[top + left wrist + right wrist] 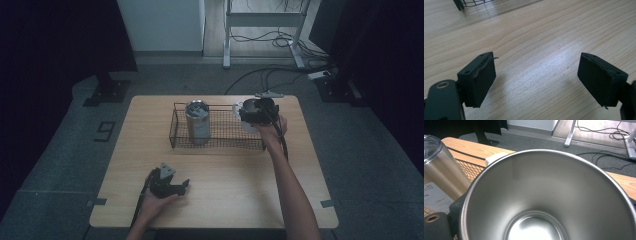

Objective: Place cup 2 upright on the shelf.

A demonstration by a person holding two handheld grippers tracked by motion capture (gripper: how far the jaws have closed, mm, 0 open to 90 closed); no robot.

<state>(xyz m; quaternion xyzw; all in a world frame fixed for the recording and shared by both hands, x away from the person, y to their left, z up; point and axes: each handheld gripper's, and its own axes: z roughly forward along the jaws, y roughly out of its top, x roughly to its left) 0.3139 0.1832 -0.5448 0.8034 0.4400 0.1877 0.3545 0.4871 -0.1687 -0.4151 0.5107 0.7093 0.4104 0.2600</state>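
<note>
Table (225,200) of pale wood across the middle of the high view, bare along its lower half; black wire basket (172,125) set in the upper middle of that top, long side running left to right; lidded steel tumbler (198,122) standing upright in the basket's left part, seen again at the left edge of the right gripper view with a paper label on its side; steel cup (549,195) with a pale outside at the basket's right end, mouth turned toward the camera and empty, carried at about rim height of the wire, whether clear of it or touching too close to tell; right gripper (257,111) clamped on that cup, one black jaw lying against the outer wall at lower left of its own view, the other jaw hidden; left gripper (536,77) low at lower left of the high view, jaws spread wide with only bare wood between them, idle. Step in hand, by judgement: placing the cup into the basket beside the tumbler. Next move likely calling for a tilt to upright, a descent into the free right part of the mesh well apart from the tumbler, then a release only once the base sits flat.
</note>
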